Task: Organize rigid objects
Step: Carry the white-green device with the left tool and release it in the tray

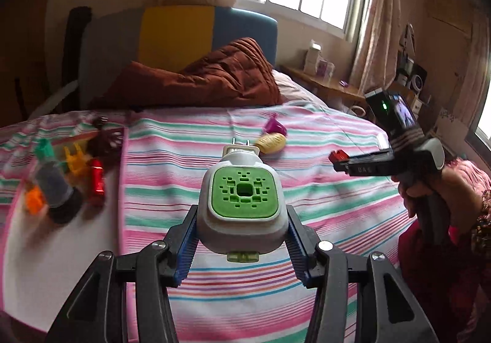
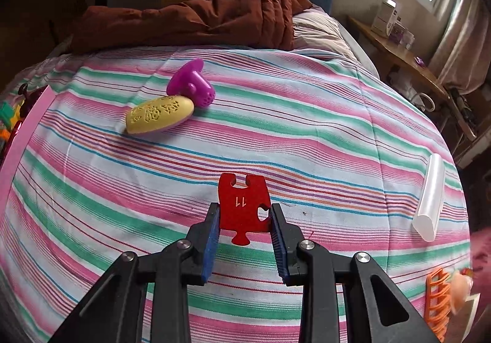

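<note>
Our left tongs (image 1: 242,232) clamp a white plug-in (image 1: 242,198) with green vented face; right tongs (image 2: 245,220) clamp a flat red puzzle piece (image 2: 244,204) marked 11, above the bed (image 2: 307,134).

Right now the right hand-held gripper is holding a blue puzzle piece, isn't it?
Not quite: the puzzle piece is red, not blue. The right hand-held gripper does hold it between its blue pads, as the right wrist view shows.
</note>
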Available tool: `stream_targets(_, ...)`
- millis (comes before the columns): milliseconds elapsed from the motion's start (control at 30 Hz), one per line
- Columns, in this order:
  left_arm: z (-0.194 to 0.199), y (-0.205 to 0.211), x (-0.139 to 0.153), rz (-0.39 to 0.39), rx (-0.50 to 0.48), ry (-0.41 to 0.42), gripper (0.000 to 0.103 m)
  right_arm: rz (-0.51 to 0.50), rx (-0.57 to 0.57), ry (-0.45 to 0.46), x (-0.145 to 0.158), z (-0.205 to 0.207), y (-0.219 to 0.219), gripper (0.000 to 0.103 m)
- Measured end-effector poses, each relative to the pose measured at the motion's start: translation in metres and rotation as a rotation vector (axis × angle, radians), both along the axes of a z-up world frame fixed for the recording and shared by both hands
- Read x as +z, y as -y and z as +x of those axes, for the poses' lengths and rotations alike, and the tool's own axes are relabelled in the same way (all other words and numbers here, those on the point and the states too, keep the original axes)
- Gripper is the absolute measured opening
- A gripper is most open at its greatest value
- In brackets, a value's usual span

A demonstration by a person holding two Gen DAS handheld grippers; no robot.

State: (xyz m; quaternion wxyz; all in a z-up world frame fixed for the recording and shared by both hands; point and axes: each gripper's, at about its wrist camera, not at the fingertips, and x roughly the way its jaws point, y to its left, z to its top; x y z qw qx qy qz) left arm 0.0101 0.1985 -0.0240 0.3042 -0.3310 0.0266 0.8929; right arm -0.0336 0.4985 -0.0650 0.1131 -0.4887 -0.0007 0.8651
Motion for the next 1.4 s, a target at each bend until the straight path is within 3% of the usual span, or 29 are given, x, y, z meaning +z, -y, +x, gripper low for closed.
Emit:
stream_targets(233,-0.008,0.046,0.004,-0.019,0.098,0.006,0.053,0.022,0.033,0.006,-0.001,-0.001,0.007,0.032)
stream_targets(667,-0.044,0.140,-0.019,-0.038,0.330,0.128,0.053,0.026,0.002,0.015,-0.003,0.001,0.003,0.032)
stream_targets(833,-0.049,0.155,-0.027,-0.059,0.351,0.147,0.053,0.031,-0.014,0.011,-0.002,0.001,0.000,0.032)
stream_targets(1100,-0.063,0.171,-0.043,-0.127,0.407,0.181,0.053,-0.026,-0.021,-0.091,0.015,0.007,-0.001,0.032)
stream_targets(1233,-0.072,0.180,-0.047,-0.138,0.432,0.197,0.053,-0.033,-0.020,-0.086,0.014,0.005,0.000,0.032)
stream_targets(1400,-0.068,0.181,-0.041,-0.159,0.453,0.151,0.054,-0.028,-0.016,-0.075,0.011,0.004,0.001,0.032)
